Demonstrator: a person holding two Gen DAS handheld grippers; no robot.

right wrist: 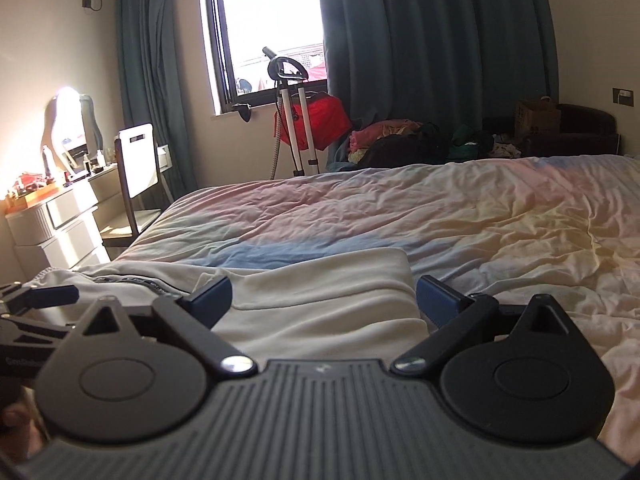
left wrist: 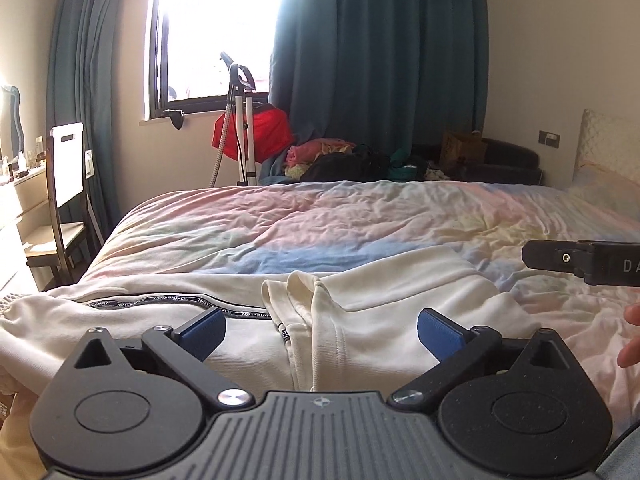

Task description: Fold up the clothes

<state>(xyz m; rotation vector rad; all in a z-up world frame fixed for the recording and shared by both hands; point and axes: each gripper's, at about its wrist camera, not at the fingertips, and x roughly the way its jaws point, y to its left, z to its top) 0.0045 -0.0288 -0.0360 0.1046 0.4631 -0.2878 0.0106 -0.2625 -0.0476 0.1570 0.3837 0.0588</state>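
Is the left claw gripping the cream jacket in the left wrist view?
No: the left claw stands wide open above the cream jacket, its blue pads clear of the cloth.

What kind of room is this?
It looks like a bedroom at home. There is a big bed with a cream garment lying on it, long curtains by the window, and a dressing table with a mirror.

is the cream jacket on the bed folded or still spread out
Partly folded: the cream jacket has a layer doubled over with a straight folded edge. Both grippers are open and clear of it.
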